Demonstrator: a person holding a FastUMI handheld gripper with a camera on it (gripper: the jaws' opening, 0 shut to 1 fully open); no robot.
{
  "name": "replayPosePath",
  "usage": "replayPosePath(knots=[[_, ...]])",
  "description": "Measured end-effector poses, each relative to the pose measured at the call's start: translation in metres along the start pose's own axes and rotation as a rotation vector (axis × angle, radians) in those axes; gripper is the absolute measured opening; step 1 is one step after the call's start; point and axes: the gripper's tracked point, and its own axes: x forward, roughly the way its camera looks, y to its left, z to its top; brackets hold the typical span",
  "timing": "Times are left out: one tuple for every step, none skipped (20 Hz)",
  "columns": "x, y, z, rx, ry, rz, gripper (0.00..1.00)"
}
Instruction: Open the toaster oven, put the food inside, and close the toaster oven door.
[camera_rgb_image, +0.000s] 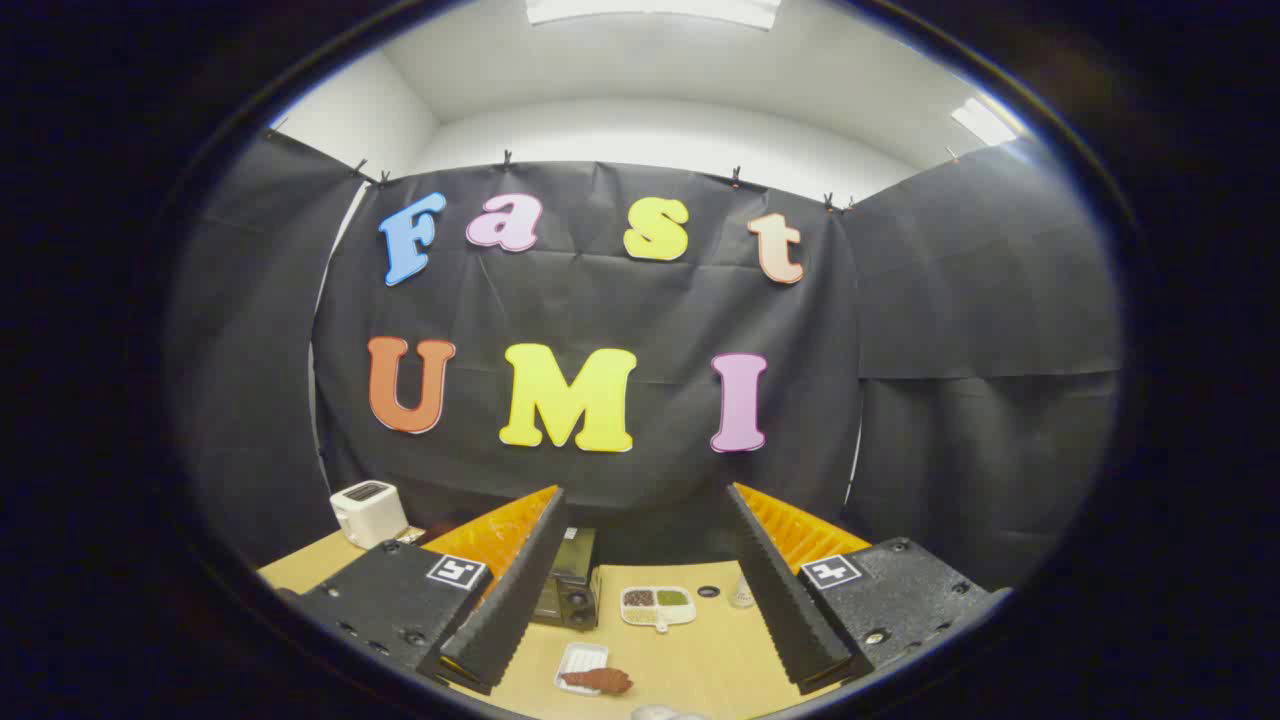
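My gripper (645, 575) is held high above the wooden table (715, 655), fingers wide apart with nothing between them. Down between the fingers, close to the left one, stands the dark toaster oven (568, 592), partly hidden by that finger; I cannot tell how its door stands. In front of it, nearer to me, a brown piece of food (598, 680) lies on a small white tray (580, 660).
A white divided dish (657, 605) with dark and green fillings sits right of the oven. A small dark round thing (708, 591) and a clear jar (741, 594) lie beyond it. A white toaster (367, 512) stands at the table's far left corner.
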Motion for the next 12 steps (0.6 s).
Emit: replayPosePath(knots=[[-0.0024, -0.0016, 0.0003, 0.000, -0.006, -0.006, 0.99], [-0.0032, -0.0035, 0.0004, 0.001, -0.009, -0.010, 0.99], [-0.0037, -0.0050, -0.0012, 0.003, -0.009, -0.013, 0.99], [-0.0045, -0.0068, -0.0021, 0.004, -0.006, -0.016, 0.99], [-0.0053, -0.0080, -0.0037, 0.004, -0.003, -0.019, 0.99], [-0.0063, -0.0087, -0.0039, 0.005, -0.002, -0.019, 0.99], [-0.0069, -0.0097, -0.0043, 0.003, -0.002, -0.022, 0.99], [-0.0075, -0.0099, -0.0045, 0.000, -0.001, -0.022, 0.99], [-0.0078, -0.0106, -0.0050, -0.003, -0.003, -0.025, 0.99], [-0.0081, -0.0111, -0.0040, -0.005, -0.007, -0.028, 0.99], [-0.0077, -0.0112, -0.0054, -0.004, -0.006, -0.029, 0.99], [-0.0076, -0.0107, -0.0062, -0.001, -0.006, -0.028, 0.99]])
